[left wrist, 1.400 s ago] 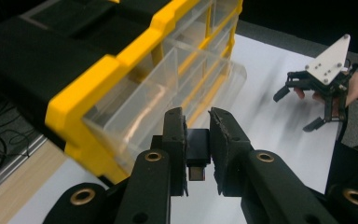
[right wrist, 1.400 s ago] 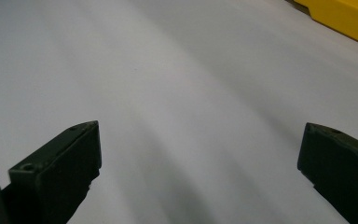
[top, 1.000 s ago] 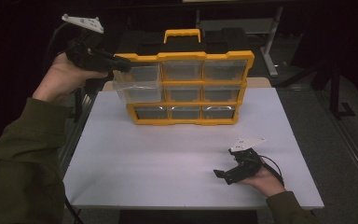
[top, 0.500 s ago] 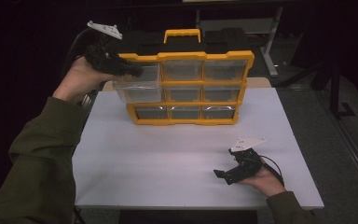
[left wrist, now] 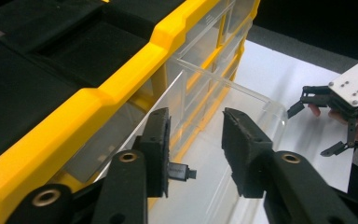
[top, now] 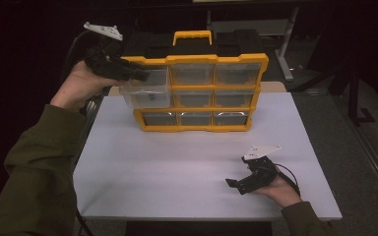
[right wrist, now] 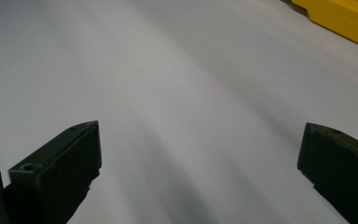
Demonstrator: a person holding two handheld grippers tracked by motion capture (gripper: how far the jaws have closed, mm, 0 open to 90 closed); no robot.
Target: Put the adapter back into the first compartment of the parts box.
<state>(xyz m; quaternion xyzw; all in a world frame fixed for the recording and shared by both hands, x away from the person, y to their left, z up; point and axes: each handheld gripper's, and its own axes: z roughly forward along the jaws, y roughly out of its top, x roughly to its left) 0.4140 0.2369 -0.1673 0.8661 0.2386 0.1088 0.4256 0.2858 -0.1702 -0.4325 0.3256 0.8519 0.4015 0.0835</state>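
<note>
At ten o'clock of the white table [top: 177, 172], in the clear drawer [top: 133, 98] pulled out from the middle row of the yellow organizer [top: 197, 59]: a small dark part [left wrist: 179, 171], flat on the drawer floor, directly beneath the left gripper [top: 137, 76]. Just been opening those jaws; now parted a moderate way, with nothing pinched and only air between the pads [left wrist: 242, 154]. Judging by looks, a light, stiff, hard little piece with a metal tip, not fragile, but liable to skid on smooth plastic and too low to grab easily. Best taken across its short body, jaws straight down, clear of the thin side walls. Drawer itself probably light, rigid, slick and easy to tip if pulled too far; better pushed squarely on its front lip than squeezed. At five o'clock, near the table's front edge, the right gripper [top: 238, 184], resting on the tabletop in a hand, jaws spread wide and empty. Underneath, a smooth, matte, level surface, bare apart from the organizer standing upright toward twelve o'clock. Beyond, a dark room, with a pale metal frame at one o'clock and grey floor at three o'clock.
</note>
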